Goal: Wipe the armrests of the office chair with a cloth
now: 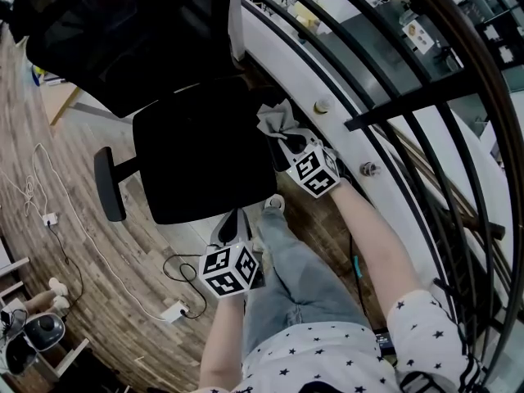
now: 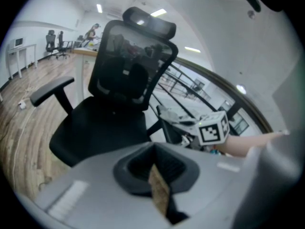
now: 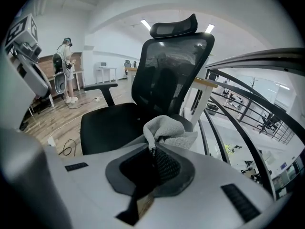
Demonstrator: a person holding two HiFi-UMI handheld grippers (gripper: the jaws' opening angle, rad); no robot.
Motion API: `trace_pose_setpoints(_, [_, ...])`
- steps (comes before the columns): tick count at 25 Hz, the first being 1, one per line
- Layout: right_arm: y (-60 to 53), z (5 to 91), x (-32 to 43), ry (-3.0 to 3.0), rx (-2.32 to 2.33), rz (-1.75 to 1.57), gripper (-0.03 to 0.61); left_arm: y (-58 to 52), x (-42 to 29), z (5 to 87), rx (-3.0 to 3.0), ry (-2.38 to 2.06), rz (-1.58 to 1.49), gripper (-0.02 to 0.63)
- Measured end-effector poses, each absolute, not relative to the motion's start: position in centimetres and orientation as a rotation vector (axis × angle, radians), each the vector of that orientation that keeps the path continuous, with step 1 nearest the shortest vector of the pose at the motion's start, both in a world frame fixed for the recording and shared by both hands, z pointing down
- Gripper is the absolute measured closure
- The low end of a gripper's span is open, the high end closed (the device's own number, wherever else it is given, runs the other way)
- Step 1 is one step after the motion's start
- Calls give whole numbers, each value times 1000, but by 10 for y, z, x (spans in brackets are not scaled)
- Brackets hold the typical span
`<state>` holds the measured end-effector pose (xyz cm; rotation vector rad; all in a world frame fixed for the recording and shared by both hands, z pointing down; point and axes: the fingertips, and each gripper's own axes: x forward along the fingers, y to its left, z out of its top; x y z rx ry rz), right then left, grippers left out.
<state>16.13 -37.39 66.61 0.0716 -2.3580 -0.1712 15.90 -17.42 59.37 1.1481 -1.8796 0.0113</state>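
While right gripper [image 3: 153,150] clamps cloth [image 3: 169,130] (grey), left gripper [image 2: 153,171] hangs closed.

Nothing legible for you here: only square black-and-white markers on the left cube [image 1: 229,270] and right cube [image 1: 313,172], no lettering.

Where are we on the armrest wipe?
Done: the cloth is picked up, pinched in the right gripper.
In hand: it is at the railing-side armrest; contact isn't clear.
Left: the other armrest has no cloth near it. Nothing shows that either has been wiped.
The left gripper is shut and empty.
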Motion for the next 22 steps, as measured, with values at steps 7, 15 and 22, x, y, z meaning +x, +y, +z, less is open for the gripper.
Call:
trace_pose_setpoints(7, [-359, 667, 176, -2358, 81, -172, 552, -164, 171, 594, 1166, -1882, 14, 609])
trace_pose_setpoints(15, [-346, 666, 187, -2352, 84, -169, 551, -152, 179, 590, 1173, -1892, 12, 609])
trace_pose_setpoints(22, [-334, 666, 195, -2344, 87, -161, 552, -137, 188, 591, 1168, -1898, 10, 609])
